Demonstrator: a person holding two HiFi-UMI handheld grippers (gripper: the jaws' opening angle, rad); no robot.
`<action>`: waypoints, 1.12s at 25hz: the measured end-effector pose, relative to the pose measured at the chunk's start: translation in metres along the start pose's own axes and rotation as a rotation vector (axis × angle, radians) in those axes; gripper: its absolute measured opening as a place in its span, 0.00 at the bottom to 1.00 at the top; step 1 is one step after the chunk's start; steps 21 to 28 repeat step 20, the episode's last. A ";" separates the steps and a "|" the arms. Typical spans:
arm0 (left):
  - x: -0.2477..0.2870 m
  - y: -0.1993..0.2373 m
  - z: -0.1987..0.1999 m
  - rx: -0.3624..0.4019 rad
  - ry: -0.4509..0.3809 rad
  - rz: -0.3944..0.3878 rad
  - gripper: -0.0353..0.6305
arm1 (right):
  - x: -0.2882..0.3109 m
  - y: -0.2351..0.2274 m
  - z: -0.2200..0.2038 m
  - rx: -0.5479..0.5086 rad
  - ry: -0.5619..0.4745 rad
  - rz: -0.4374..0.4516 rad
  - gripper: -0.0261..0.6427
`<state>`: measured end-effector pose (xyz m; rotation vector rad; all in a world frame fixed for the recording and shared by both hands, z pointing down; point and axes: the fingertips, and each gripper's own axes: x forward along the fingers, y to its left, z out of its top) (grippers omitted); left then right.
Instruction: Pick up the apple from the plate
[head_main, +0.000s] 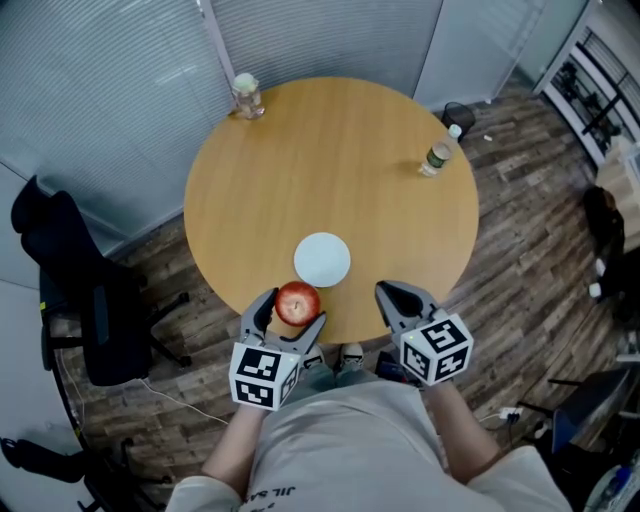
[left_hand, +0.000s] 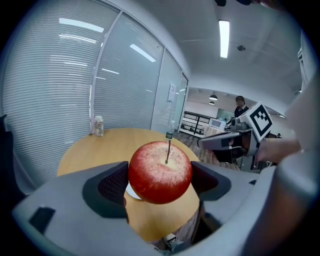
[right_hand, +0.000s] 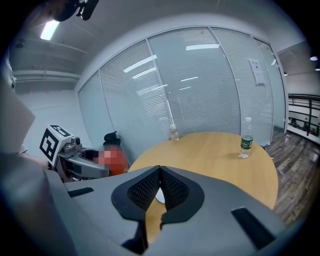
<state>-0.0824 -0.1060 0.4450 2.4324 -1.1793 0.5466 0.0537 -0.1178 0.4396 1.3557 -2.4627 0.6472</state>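
Observation:
A red apple (head_main: 297, 301) with a dark stem sits between the jaws of my left gripper (head_main: 291, 315), which is shut on it at the near edge of the round wooden table (head_main: 330, 160). In the left gripper view the apple (left_hand: 160, 171) fills the gap between the pads, lifted off the tabletop. The white plate (head_main: 322, 259) lies bare just beyond the apple. My right gripper (head_main: 395, 300) hovers at the table's near edge to the right, its jaws pressed together with nothing in them (right_hand: 159, 186).
A small jar (head_main: 247, 95) stands at the table's far left edge and a water bottle (head_main: 439, 151) at its right edge. A black office chair (head_main: 85, 300) stands on the floor to the left. Shelving (head_main: 600, 70) is at the far right.

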 end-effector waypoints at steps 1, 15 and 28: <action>0.000 -0.001 0.002 -0.001 -0.005 -0.003 0.64 | 0.000 0.001 0.001 -0.003 0.001 0.002 0.08; 0.005 -0.008 0.001 0.008 -0.004 -0.028 0.64 | -0.004 0.004 -0.003 -0.020 0.001 0.010 0.08; 0.010 -0.007 0.005 0.006 0.000 -0.035 0.64 | -0.004 0.001 0.000 -0.017 0.004 0.000 0.08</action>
